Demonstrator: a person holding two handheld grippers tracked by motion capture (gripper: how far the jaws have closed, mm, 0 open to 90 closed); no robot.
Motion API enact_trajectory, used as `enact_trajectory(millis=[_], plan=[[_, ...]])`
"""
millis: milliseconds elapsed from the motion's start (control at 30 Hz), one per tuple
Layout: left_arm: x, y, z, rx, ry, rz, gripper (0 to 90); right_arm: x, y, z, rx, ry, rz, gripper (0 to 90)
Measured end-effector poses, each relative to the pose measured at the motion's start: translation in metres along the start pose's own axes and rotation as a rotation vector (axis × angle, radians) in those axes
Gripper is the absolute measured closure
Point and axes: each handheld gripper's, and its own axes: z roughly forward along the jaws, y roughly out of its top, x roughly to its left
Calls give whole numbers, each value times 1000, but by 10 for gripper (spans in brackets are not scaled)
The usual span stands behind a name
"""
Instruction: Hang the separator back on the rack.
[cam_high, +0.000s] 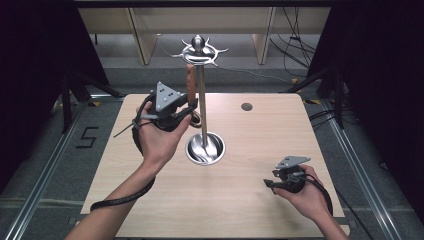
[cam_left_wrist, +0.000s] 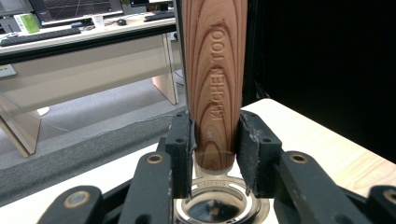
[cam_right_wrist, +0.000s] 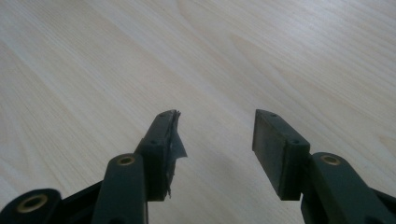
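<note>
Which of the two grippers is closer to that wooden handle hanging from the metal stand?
Left. The left gripper has its jaws around the wooden handle, beside the stand. The right gripper is far off, low over the table.

A light wooden desk (cam_high: 240, 185) is standing on grey floor (cam_high: 45, 165); cables (cam_high: 295, 35) are trailing behind it, beside pale furniture (cam_high: 145, 40).

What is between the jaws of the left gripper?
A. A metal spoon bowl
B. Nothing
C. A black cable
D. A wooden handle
D: in the left gripper view, the wooden handle stands upright between the two black jaws of the left gripper, hanging from the metal rack seen in the high view.
</note>
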Motion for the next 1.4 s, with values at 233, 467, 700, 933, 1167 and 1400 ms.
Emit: enact_trajectory(millis=[233,467,700,933,1167,1400], plan=[[0,2,-4,-10,-11,4,652,0,0,0,2,-2,-2,511],[2,3,-13,-16,-23,8,618,-1,-1,1,-2,-9,-24,508],[6,1,-22,-10,-52,1,599,-1,0,1,-2,-10,-27,508],[12,-4,-33,3,-53,-1,585,0,0,1,1,-9,-23,507],[18,-12,-43,12,-72,4,579,-1,0,1,9,-6,-26,507],[25,-27,-50,33,-70,12,569,-1,0,1,6,-7,-33,506]])
